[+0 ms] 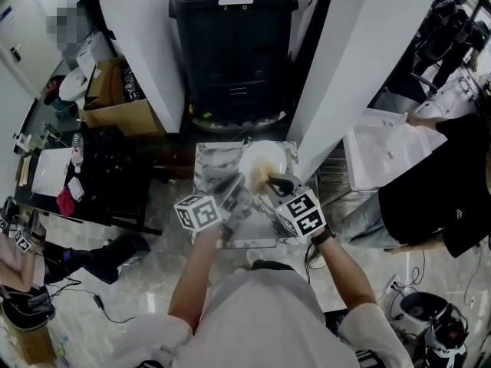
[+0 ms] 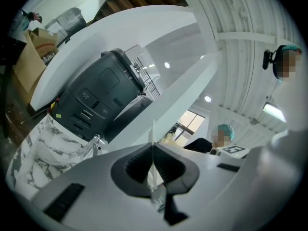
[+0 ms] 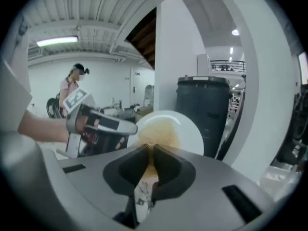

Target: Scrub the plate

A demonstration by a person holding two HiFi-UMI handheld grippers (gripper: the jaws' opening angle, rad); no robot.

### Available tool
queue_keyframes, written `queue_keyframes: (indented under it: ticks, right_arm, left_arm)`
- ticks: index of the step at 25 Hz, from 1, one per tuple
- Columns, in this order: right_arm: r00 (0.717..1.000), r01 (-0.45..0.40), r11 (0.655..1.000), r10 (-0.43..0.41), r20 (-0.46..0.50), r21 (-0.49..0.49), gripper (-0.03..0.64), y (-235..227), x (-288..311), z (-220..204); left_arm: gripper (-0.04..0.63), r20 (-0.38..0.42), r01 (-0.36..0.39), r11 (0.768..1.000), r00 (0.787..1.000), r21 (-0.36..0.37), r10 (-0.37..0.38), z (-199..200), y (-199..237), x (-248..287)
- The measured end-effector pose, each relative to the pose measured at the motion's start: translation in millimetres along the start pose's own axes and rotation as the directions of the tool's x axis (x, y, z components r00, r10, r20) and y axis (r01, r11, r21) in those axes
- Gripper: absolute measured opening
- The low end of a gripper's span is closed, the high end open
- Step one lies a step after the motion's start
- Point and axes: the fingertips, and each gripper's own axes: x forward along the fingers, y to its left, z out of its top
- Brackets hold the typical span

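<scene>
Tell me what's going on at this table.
A person stands over a marble-patterned table with a gripper in each hand, at work on a white plate. The left gripper is shut on the plate's rim and holds it up, face toward the other gripper. The right gripper is shut on a yellowish scrubbing pad, which is pressed against the plate's face.

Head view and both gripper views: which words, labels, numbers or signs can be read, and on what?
No text can be read.
The white label on the tall black plastic bin: too small and blurred.
Black-and-white square patterns on the two white marker cubes: codes, no letters.
</scene>
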Motion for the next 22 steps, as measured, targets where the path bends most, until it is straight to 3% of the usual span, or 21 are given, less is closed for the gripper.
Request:
queue_keyframes:
  ticks: [4,6,8,12,18,20,22]
  right_arm:
    - [0.972,0.074,0.997,-0.077,0.223,0.022,0.038,-32.3,-9.5,70.3]
    - [0.939,0.142,0.987,-0.16,0.306,0.08,0.038,-54.5,-14.4,95.3]
    - [0.902,0.209,0.969,-0.244,0.356,0.134,0.038,-72.8,-19.2,107.6]
    - [0.849,0.324,0.927,-0.374,0.373,0.189,0.038,-95.1,-28.3,104.4]
    - [0.799,0.437,0.867,-0.496,0.34,0.237,0.038,-106.4,-51.4,74.5]
    - [0.796,0.449,0.861,-0.507,0.33,0.239,0.038,-105.7,-55.2,67.6]
    - [0.8,0.448,0.861,-0.506,0.323,0.24,0.038,-103.2,-56.5,62.7]
  left_arm:
    - [0.015,0.074,-0.054,0.998,0.996,0.014,0.052,34.9,2.8,5.8]
    - [0.015,0.115,-0.1,0.993,0.989,0.07,0.092,56.0,2.5,10.4]
    - [0.015,0.152,-0.178,0.969,0.976,0.169,0.153,74.4,2.3,11.6]
    - [0.015,0.236,-0.34,0.855,0.935,0.39,0.265,100.6,-3.0,8.9]
    - [0.015,0.351,-0.465,0.668,0.883,0.581,0.31,106.6,-19.2,-3.3]
    - [0.015,0.37,-0.479,0.649,0.876,0.591,0.309,103.7,-21.2,-8.1]
    - [0.015,0.367,-0.474,0.655,0.879,0.589,0.305,98.6,-21.6,-10.2]
